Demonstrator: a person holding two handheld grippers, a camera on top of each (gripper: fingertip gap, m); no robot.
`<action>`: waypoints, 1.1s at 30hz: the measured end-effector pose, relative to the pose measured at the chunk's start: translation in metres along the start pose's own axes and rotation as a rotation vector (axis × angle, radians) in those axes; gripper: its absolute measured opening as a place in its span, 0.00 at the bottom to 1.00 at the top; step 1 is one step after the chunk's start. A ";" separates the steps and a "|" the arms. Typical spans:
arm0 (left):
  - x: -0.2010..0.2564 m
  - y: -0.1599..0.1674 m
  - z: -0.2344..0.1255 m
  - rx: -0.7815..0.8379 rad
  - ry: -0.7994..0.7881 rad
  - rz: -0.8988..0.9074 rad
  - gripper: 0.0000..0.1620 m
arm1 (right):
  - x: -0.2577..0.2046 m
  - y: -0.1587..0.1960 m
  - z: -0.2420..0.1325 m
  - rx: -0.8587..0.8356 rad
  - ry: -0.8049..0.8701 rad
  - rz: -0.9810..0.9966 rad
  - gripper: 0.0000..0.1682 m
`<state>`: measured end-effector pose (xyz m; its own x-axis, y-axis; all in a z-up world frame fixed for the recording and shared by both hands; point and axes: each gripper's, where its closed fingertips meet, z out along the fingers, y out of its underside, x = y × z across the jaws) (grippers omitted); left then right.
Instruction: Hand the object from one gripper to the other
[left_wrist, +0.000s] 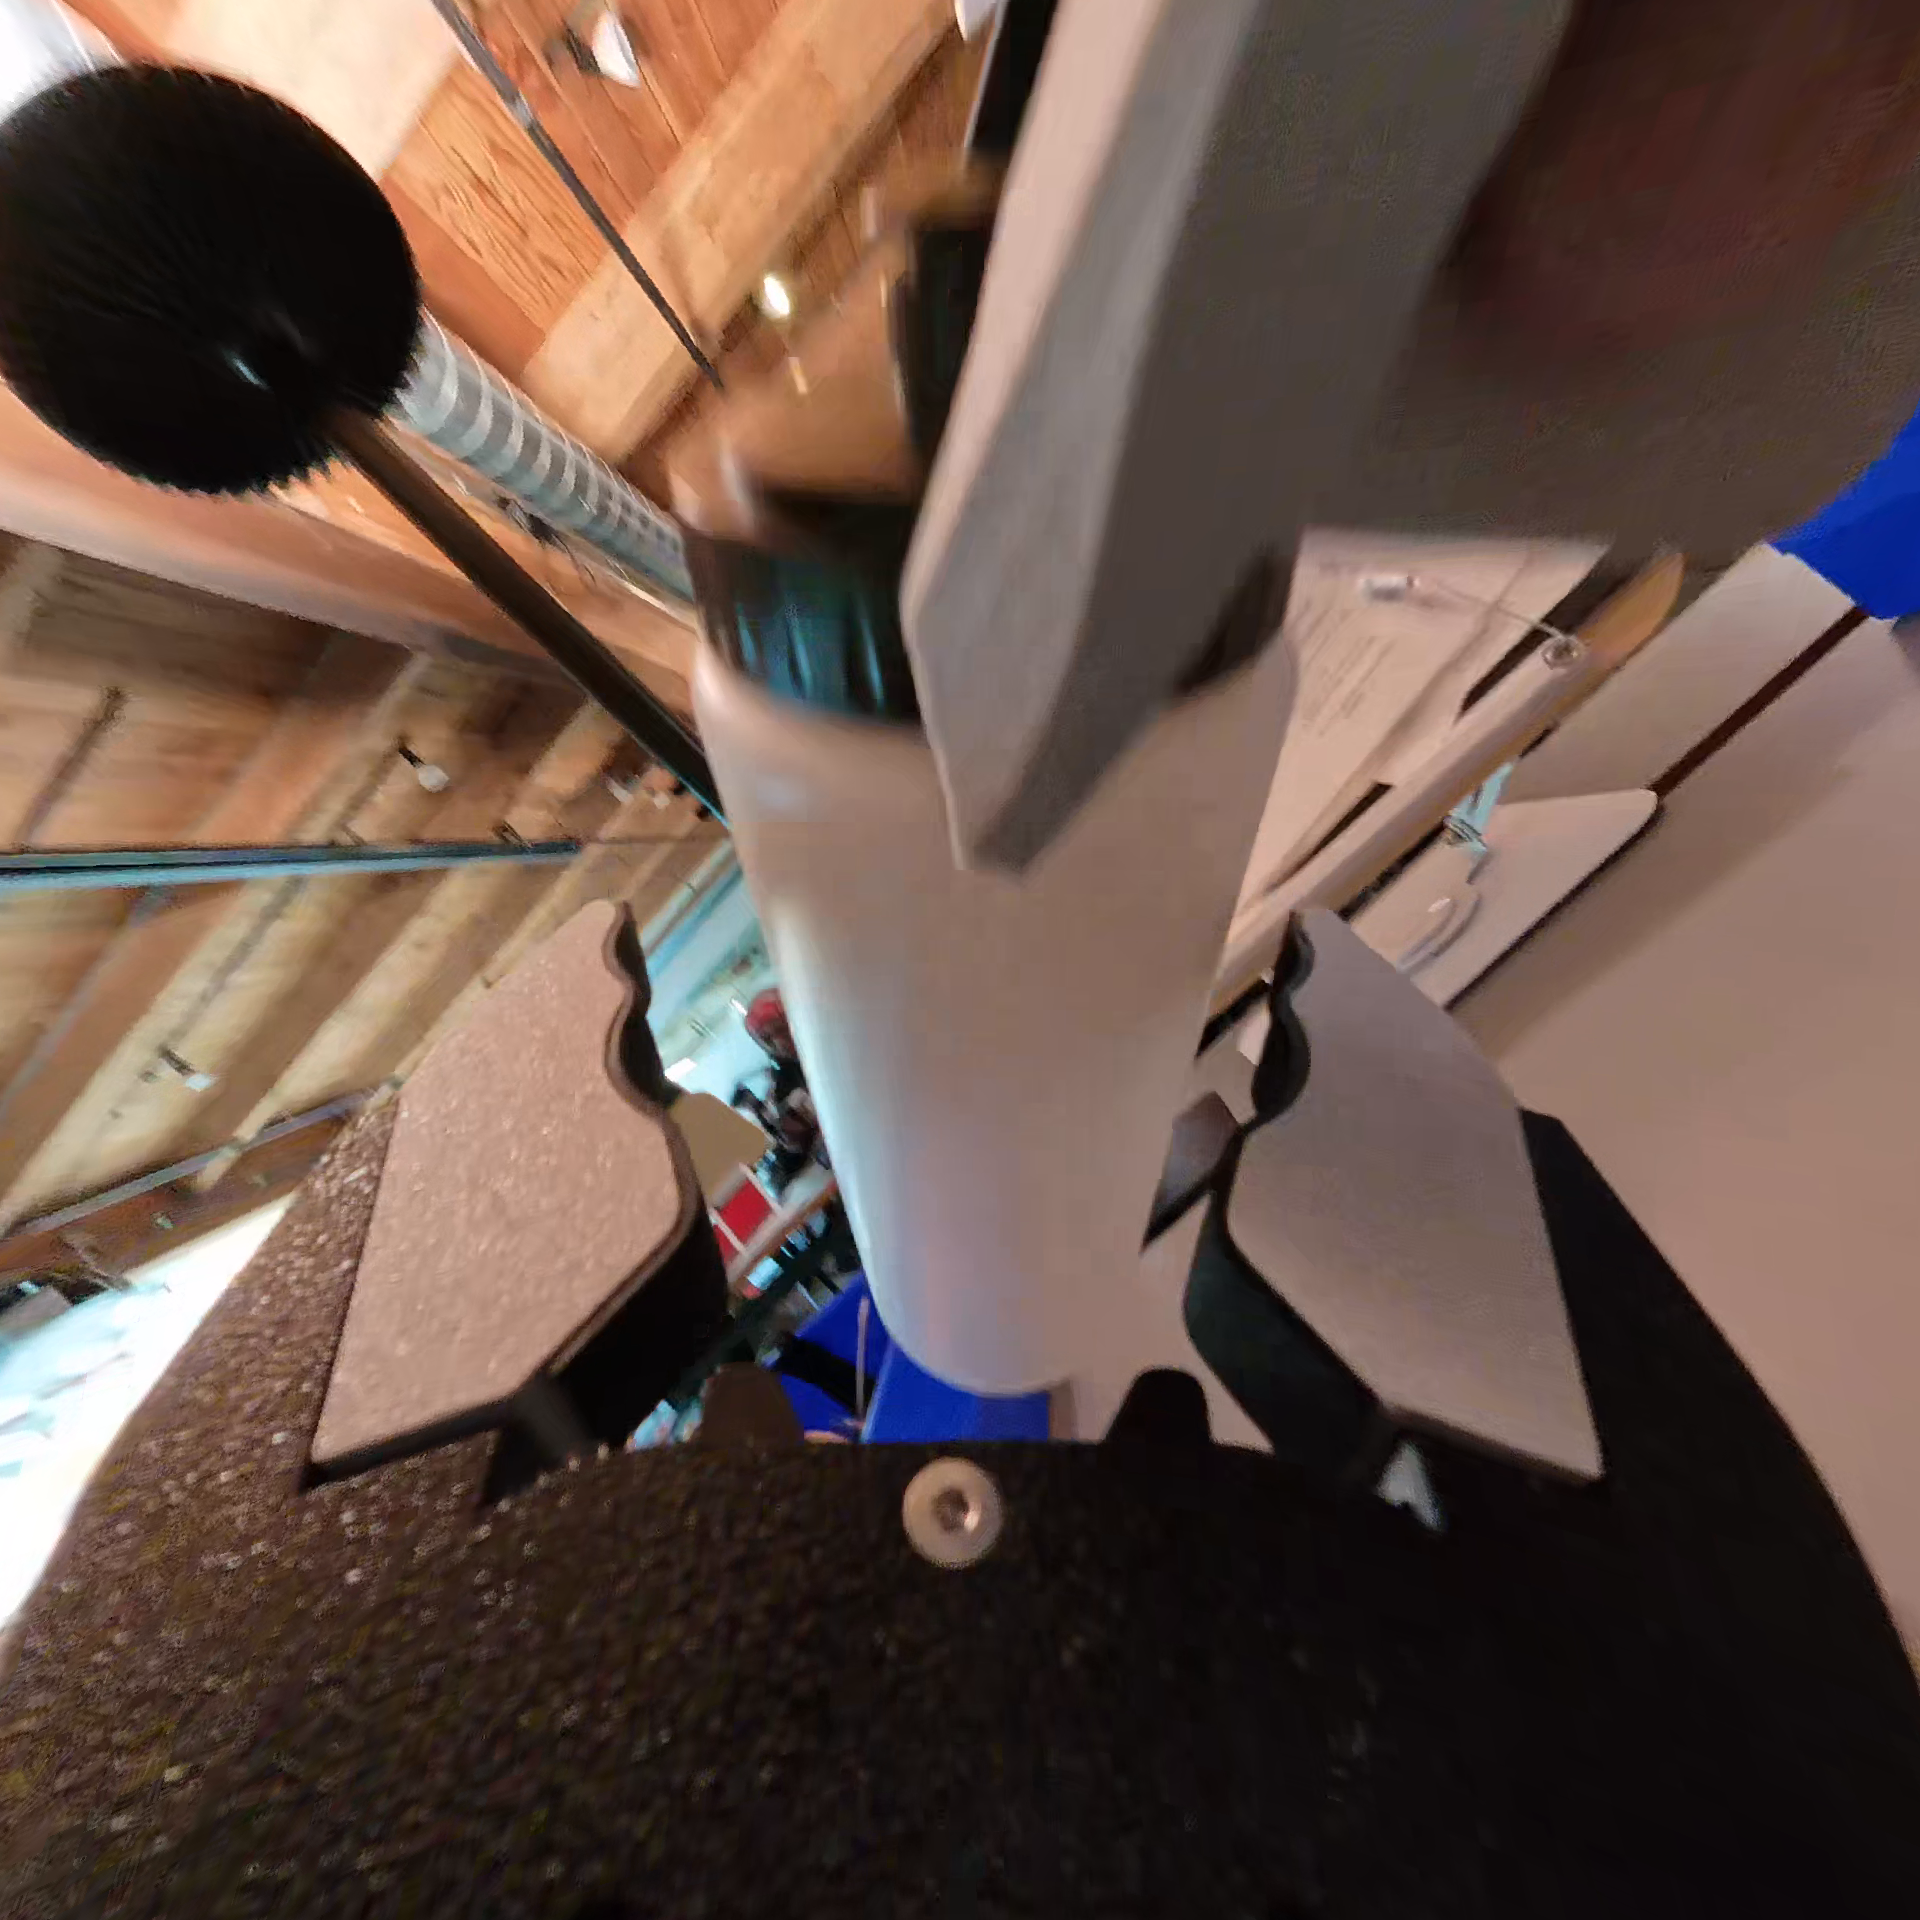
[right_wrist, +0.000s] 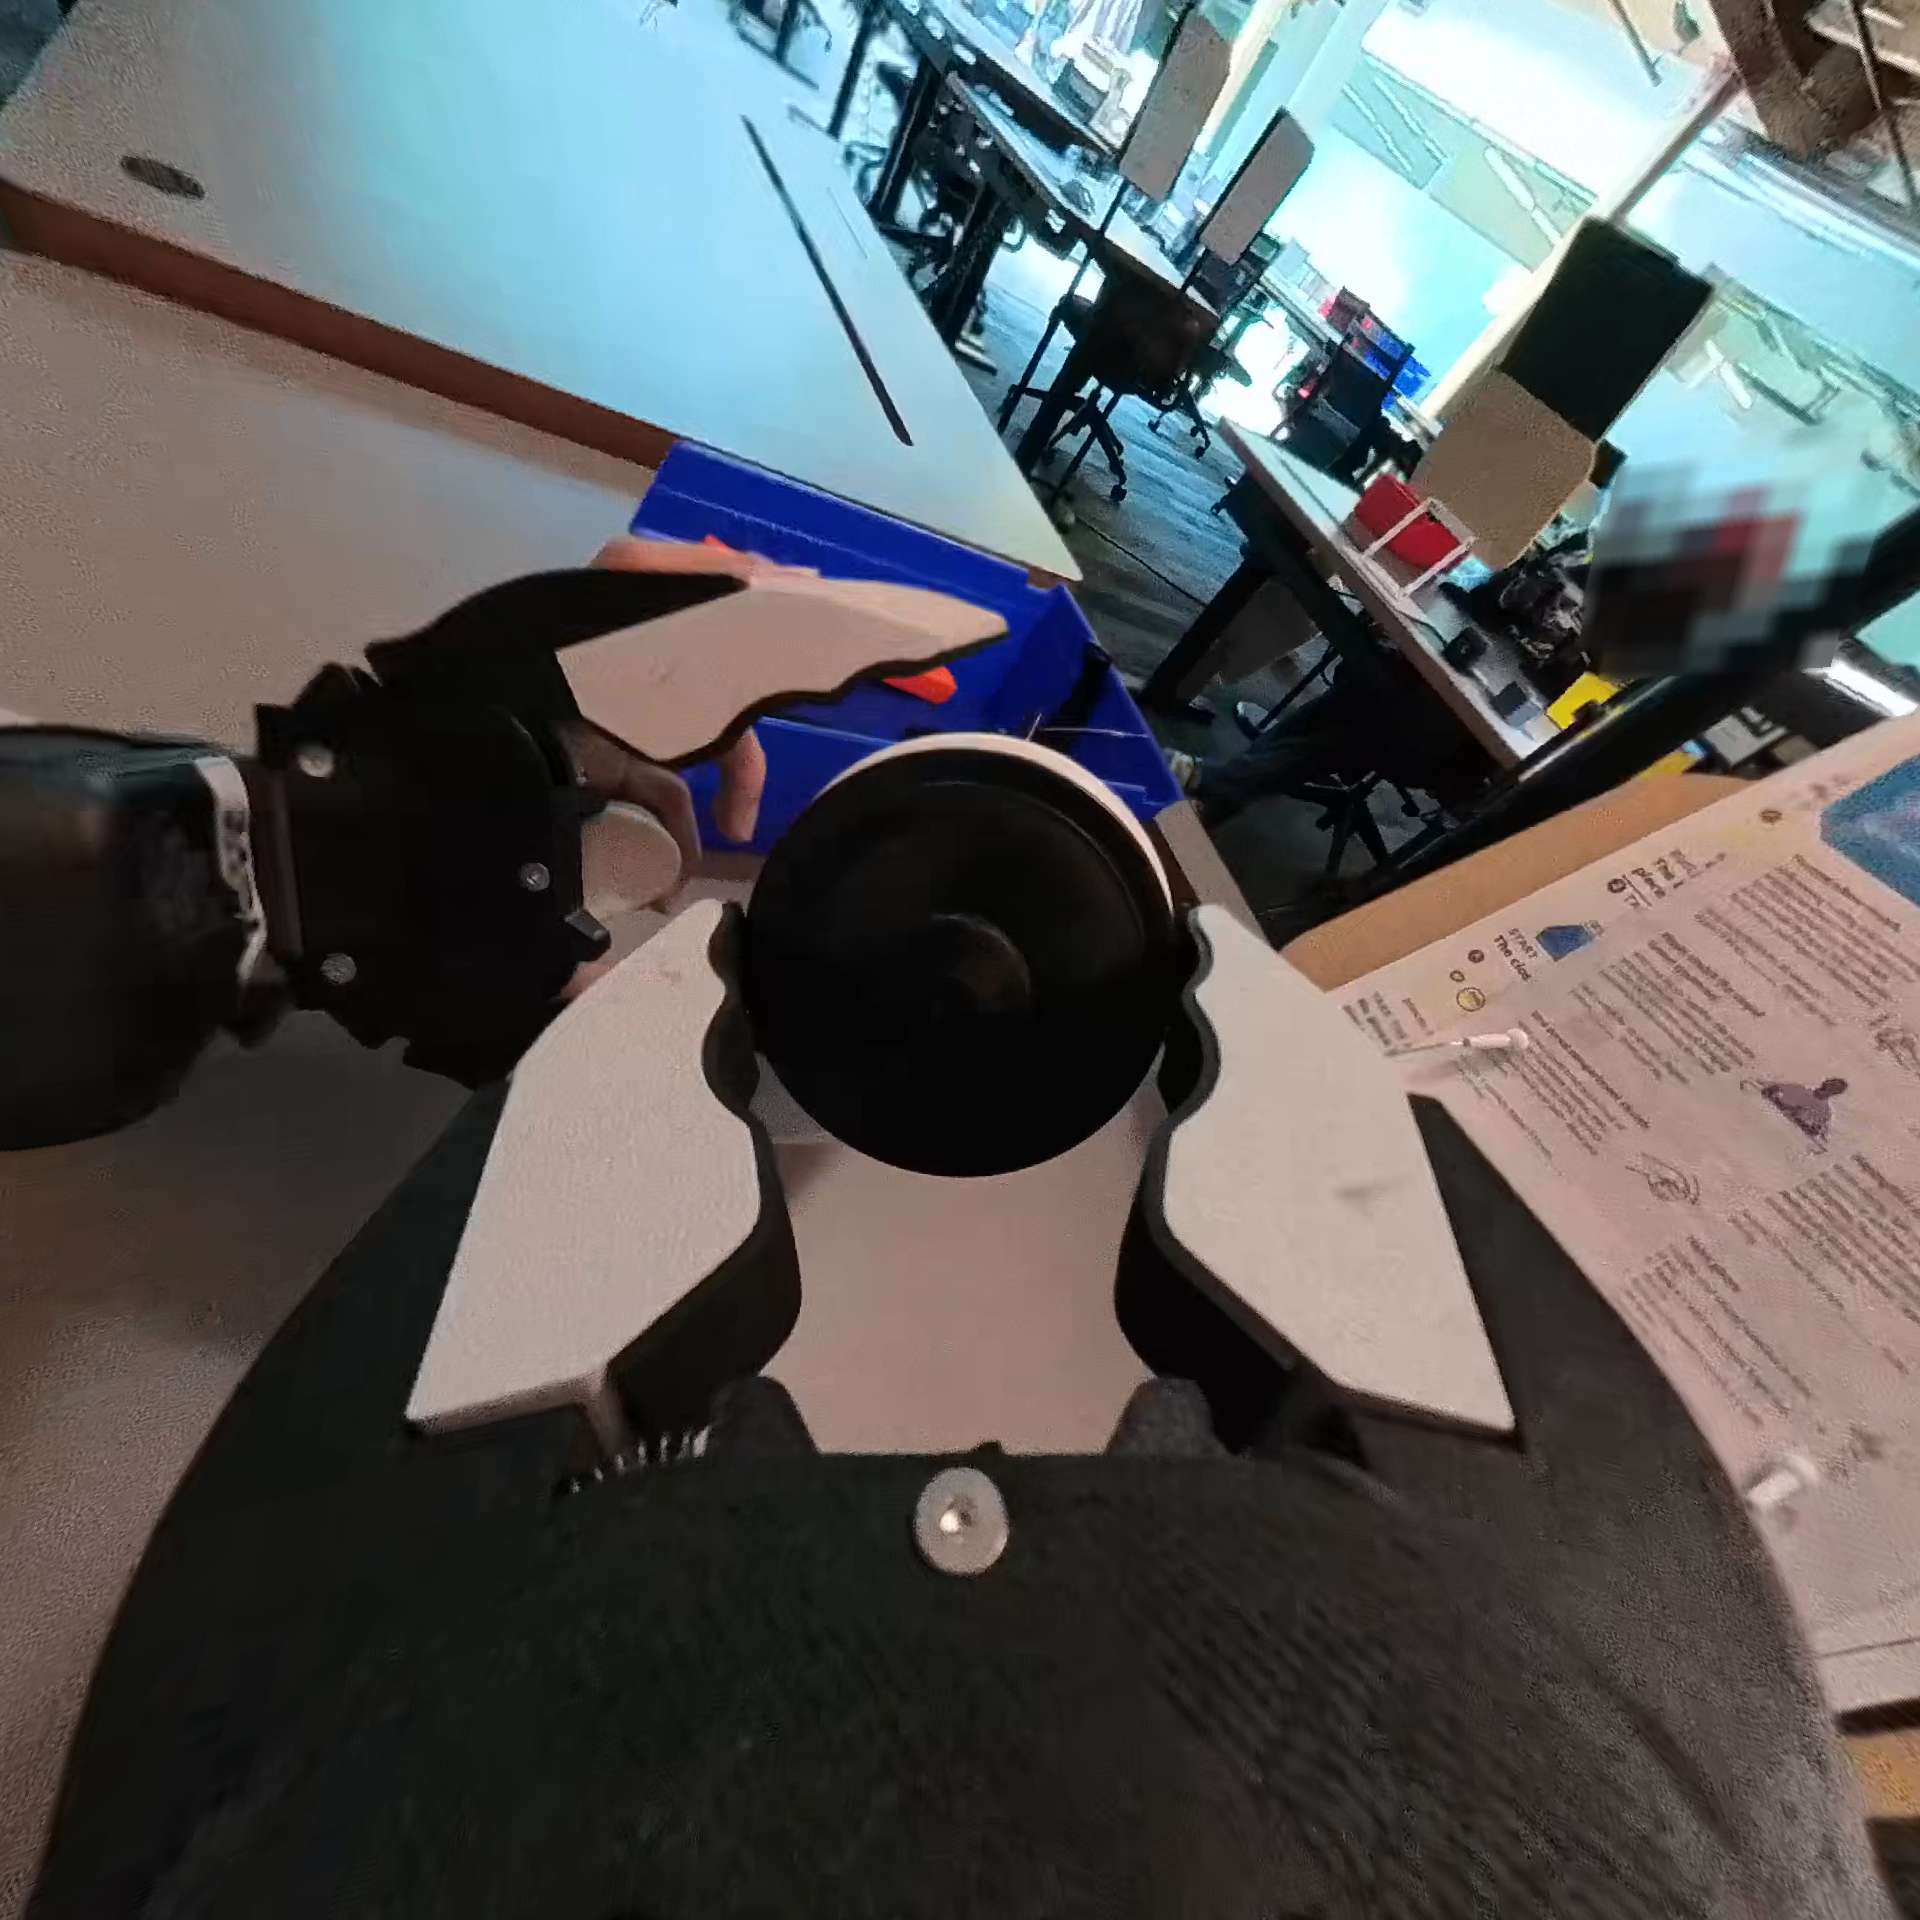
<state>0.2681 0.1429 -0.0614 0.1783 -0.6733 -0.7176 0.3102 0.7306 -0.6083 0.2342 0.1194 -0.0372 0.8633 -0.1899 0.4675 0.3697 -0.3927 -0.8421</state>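
A white cylindrical bottle (left_wrist: 987, 1122) with a black cap (right_wrist: 935, 1018) is held in the air between both grippers. My right gripper (right_wrist: 956, 920) is shut on the bottle at the cap end, one finger pressing each side. One of its grey fingers (left_wrist: 1143, 468) shows across the bottle in the left wrist view. My left gripper (left_wrist: 966, 935) is open, its fingers standing on either side of the bottle's white body with a gap on the left side. In the right wrist view, the left gripper's finger (right_wrist: 748, 665) reaches past the bottle from the left, with a person's hand behind it.
A blue bin (right_wrist: 935, 634) with orange pieces stands on the pale table (right_wrist: 260, 520) behind the bottle. A printed paper sheet (right_wrist: 1662, 1091) lies to the right. Desks and chairs (right_wrist: 1132, 343) fill the room beyond. A round black brush-like thing (left_wrist: 197, 281) hangs by the wooden ceiling. My right fingertips sit around 5 cm from my left ones.
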 end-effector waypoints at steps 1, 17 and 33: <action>0.001 0.005 0.002 -0.025 0.012 -0.013 0.69 | 0.004 -0.004 -0.006 0.016 0.005 0.053 0.46; 0.048 -0.040 -0.018 0.159 0.525 -0.360 0.63 | -0.011 -0.029 -0.060 0.203 -0.227 0.248 0.63; 0.116 -0.087 -0.138 0.291 1.668 -0.649 0.63 | -0.081 -0.023 -0.077 0.304 -0.718 0.122 0.48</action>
<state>0.1330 0.0175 -0.1385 -0.9884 0.1305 -0.0773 0.1096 0.2626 -0.9587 0.1292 0.0748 -0.0352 0.8763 0.4521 0.1666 0.2466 -0.1239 -0.9611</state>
